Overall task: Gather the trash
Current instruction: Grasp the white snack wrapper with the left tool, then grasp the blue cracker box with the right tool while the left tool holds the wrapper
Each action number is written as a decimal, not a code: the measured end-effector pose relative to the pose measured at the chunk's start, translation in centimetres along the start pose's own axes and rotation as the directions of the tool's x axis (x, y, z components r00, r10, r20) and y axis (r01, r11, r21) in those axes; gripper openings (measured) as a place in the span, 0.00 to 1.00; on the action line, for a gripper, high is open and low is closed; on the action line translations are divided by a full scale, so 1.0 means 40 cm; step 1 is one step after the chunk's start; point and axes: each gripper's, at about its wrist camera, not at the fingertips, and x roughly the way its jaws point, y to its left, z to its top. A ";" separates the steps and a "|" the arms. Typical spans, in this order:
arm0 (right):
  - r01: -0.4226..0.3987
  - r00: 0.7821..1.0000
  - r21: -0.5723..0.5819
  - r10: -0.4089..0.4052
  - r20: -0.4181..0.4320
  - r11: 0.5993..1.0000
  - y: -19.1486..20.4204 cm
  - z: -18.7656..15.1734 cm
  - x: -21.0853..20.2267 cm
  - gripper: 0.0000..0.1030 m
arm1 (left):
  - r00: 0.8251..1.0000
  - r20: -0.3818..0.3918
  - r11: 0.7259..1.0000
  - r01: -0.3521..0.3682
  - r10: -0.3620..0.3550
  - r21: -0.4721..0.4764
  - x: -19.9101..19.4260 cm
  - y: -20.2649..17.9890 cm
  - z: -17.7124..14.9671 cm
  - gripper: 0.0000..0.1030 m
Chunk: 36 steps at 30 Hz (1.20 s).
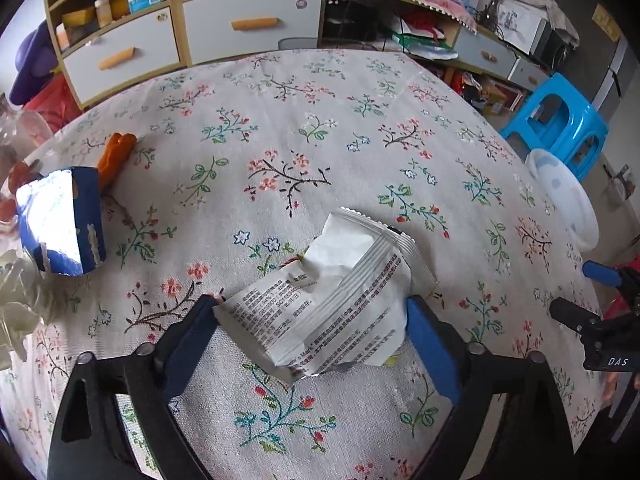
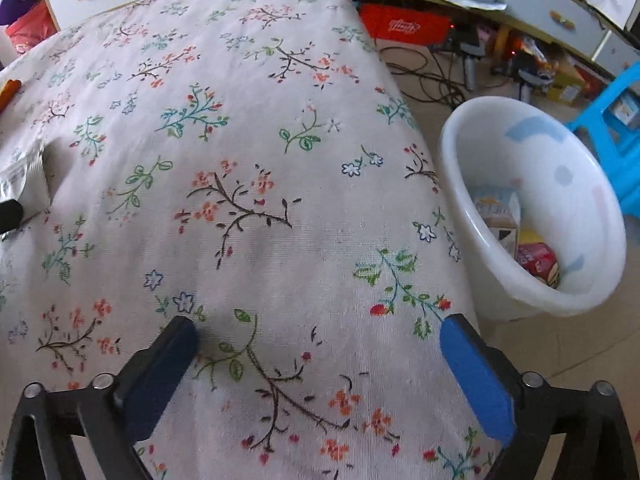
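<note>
The left hand-held gripper (image 1: 312, 312) points steeply down at the table (image 1: 360, 128), which is covered in a pale cloth printed with flowers and twigs. A crumpled white foil snack wrapper with black print (image 1: 332, 296) lies between its blue-padded fingers (image 1: 430, 340); both pads meet the wrapper's side edges, so the jaws are clamped on it. To the left on the cloth sits a torn blue packet with a silver inside (image 1: 60, 220), and just behind that an orange object (image 1: 116, 152) whose kind I cannot tell.

The right hand-held gripper (image 2: 318, 340) hovers over bare flowered cloth near the table's right edge, jaws wide apart with nothing between them. Beside that edge, on the floor, stands a round white plastic bin with faint pastel patches (image 2: 560, 152); inside it lie a pale carton (image 2: 500, 216) and a red packet (image 2: 538, 260). A bright blue plastic stool (image 1: 560, 120) stands just beyond the bin. At the far left of the right wrist view, a corner of the white wrapper shows.
</note>
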 end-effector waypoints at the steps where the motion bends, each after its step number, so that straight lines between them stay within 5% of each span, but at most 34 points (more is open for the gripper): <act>1: -0.007 1.000 0.011 0.007 0.000 1.000 -0.006 -0.002 0.003 0.99 | 1.000 0.009 1.000 -0.001 0.001 0.001 -0.003 -0.002 0.001 0.79; 6: -0.022 0.999 0.016 0.021 0.027 1.000 -0.009 -0.006 0.006 0.99 | 1.000 0.026 1.000 -0.005 0.004 0.010 -0.015 -0.014 0.003 0.63; 8: -0.028 0.999 0.014 0.027 0.036 1.000 -0.011 -0.008 0.007 1.00 | 1.000 0.029 1.000 -0.004 0.004 0.001 -0.018 -0.013 0.003 0.39; 17: -0.029 0.996 -0.001 0.029 0.084 1.000 -0.008 -0.024 -0.001 1.00 | 0.999 0.049 1.000 0.006 -0.004 -0.028 -0.065 0.011 -0.015 0.39; 25: -0.047 0.999 0.040 0.047 0.013 0.998 0.009 0.001 -0.008 1.00 | 0.997 0.068 0.993 -0.022 0.030 -0.114 -0.149 0.099 -0.058 0.39; 36: -0.140 0.985 -0.089 0.147 0.086 0.986 0.212 0.050 -0.055 1.00 | 0.978 0.112 0.962 -0.149 0.178 -0.229 -0.268 0.299 -0.165 0.39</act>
